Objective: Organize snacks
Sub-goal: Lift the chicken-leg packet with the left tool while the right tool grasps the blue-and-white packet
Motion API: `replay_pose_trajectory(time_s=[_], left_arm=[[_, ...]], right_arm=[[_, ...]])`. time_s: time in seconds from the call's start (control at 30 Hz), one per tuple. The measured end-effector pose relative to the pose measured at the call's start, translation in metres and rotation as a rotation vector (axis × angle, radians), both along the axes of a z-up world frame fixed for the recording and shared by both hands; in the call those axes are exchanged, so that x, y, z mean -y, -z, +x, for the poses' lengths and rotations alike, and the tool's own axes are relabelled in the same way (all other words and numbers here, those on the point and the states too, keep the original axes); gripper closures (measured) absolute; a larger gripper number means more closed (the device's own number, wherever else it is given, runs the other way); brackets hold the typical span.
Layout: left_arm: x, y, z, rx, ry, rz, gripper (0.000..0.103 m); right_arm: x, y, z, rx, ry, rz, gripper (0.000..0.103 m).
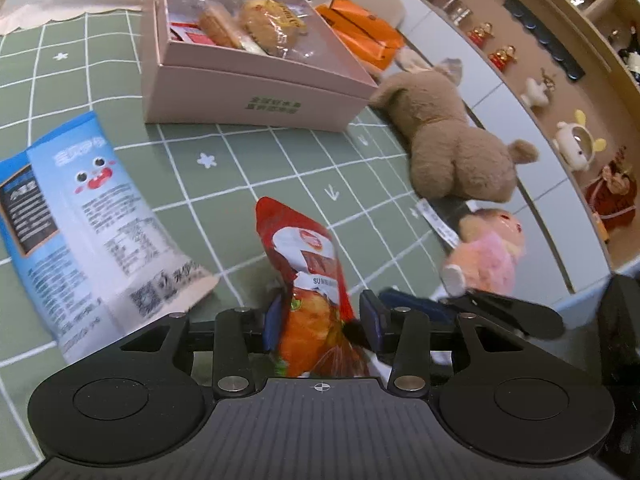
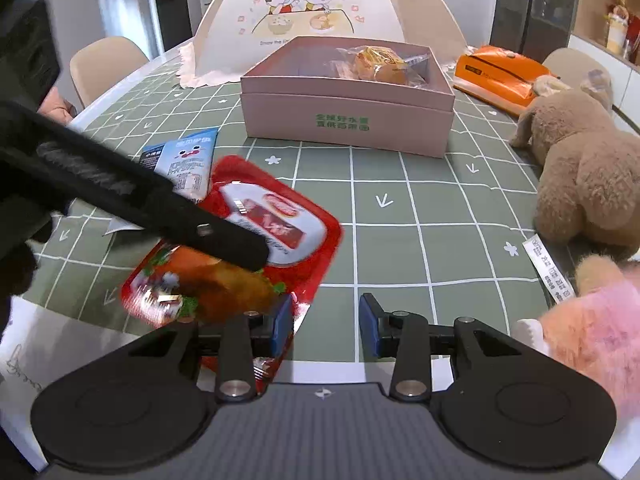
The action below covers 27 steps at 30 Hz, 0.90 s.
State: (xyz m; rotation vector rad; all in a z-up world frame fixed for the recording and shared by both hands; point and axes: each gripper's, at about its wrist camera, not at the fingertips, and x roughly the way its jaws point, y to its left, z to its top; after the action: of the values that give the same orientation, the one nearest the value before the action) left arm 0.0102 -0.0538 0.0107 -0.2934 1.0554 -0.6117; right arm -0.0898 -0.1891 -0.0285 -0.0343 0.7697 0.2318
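Observation:
My left gripper [image 1: 320, 322] is shut on a red snack packet [image 1: 308, 264] and holds it edge-up above the green checked tablecloth [image 1: 280, 168]. The same packet [image 2: 256, 232] shows in the right wrist view, under the left gripper's black arm [image 2: 120, 192]. A pink open box [image 1: 256, 64] holding several wrapped pastries stands beyond; it also shows in the right wrist view [image 2: 348, 120]. A blue snack bag [image 1: 80, 232] lies at the left, also in the right wrist view [image 2: 188, 156]. My right gripper [image 2: 325, 322] is open and empty, its left finger beside the red packet.
A brown plush toy [image 1: 448, 140] and a pink plush toy [image 1: 488, 256] lie at the table's right edge. An orange packet [image 2: 496, 76] lies right of the box. A white food cover [image 2: 308, 12] stands behind the box. Shelves with figurines [image 1: 576, 144] line the right wall.

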Motion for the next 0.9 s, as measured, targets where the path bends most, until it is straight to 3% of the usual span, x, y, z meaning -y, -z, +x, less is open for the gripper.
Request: replay_pose_trajectory(time_s=[0.1,0.2,0.27,0.43,0.63,0.77,0.83,0.9], left_arm=[[0.008,0.004,0.007,-0.013,-0.013,-0.01,0.06],[0.011,0.011,0.012,-0.075,-0.005,-0.056,0.075],[0.012,0.013,0.011,-0.096,0.009,-0.065,0.075],[0.018,0.002,-0.001,-0.043,0.049,-0.005,0.076],[0.007,0.01,0.008,-0.107,-0.049,-0.042,0.077],[-0.013,-0.002,-0.001,-0.075,-0.083,-0.089,0.077],[-0.028,-0.008,-0.007,-0.072,-0.106,-0.117,0.077],[-0.05,-0.015,-0.018,-0.061,-0.147,-0.132,0.077]], right_arm=[[-0.001,0.0,0.0,0.0,0.002,0.003,0.065],[-0.001,-0.001,0.0,0.001,0.0,0.007,0.065],[0.0,0.0,-0.001,0.0,0.0,0.011,0.065],[0.002,0.0,-0.005,0.006,-0.008,0.022,0.064],[-0.002,0.0,-0.006,0.01,-0.023,0.007,0.064],[0.006,-0.012,0.003,-0.078,-0.049,0.104,0.058],[0.014,-0.022,0.008,-0.071,-0.037,0.188,0.047],[0.017,-0.032,0.015,-0.048,-0.027,0.239,0.042]])
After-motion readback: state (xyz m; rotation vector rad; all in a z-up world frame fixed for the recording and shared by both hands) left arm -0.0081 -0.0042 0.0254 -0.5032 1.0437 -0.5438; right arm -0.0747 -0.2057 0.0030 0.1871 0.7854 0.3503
